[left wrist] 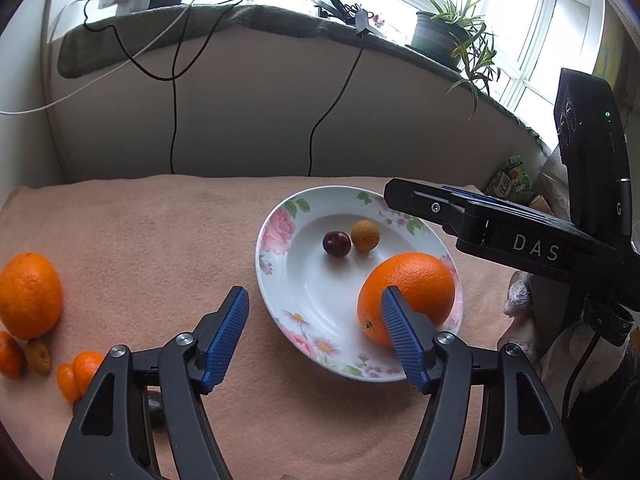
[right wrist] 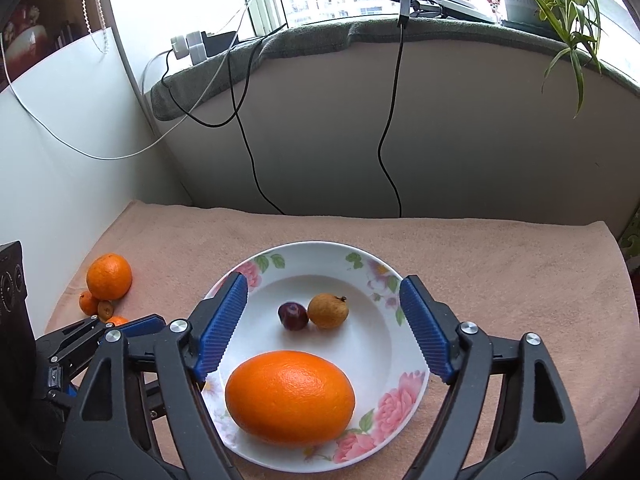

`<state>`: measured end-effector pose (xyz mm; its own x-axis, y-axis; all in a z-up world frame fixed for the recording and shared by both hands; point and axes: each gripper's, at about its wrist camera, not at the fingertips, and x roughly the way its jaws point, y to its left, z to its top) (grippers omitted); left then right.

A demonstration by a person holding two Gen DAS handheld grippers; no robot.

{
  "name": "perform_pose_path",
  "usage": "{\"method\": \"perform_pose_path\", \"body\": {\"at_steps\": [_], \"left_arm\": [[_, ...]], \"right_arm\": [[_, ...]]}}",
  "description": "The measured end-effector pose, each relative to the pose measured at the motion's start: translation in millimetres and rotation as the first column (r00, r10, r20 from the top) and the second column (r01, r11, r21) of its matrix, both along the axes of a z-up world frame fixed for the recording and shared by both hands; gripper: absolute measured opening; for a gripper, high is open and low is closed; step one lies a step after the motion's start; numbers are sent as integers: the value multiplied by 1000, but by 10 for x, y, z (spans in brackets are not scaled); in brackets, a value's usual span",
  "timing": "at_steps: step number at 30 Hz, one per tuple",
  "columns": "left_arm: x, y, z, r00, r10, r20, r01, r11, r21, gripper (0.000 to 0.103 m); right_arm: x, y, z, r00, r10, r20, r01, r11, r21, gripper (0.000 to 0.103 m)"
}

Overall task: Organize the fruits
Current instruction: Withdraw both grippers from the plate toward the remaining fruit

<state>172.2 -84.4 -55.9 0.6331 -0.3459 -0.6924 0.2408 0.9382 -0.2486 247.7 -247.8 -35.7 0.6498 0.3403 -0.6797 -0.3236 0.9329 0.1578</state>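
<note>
A peach-coloured towel covers the work surface, and on it sits a flowered plate holding a large orange, a dark plum and a brownish longan. Well to the left, a second orange and several small citrus fruits wait on the towel. The right gripper hovers over the plate, jaws released and empty; the left gripper is likewise spread and holds nothing. The round fruit could roll off the shallow rim if nudged. "DAS" is legible on the right gripper's body.
</note>
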Motion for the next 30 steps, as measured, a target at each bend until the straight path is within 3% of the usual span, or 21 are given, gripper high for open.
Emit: {"method": "perform_pose_path", "body": {"at_steps": [3,14,30], "left_arm": [[-5,14,4,1000,14,-11,-14,1000,-1,72],[-70,93,62,998,61,2,-61,998,33,72],[-291,381,166,991,129,21,-130,991,24,72]], "right_arm": [[-46,27,33,1000,-3,21,3,1000,-23,90],[-178,78,145,999,-7,45,8,999,-32,90],[-386,259,300,997,22,68,-22,1000,-2,90]]}}
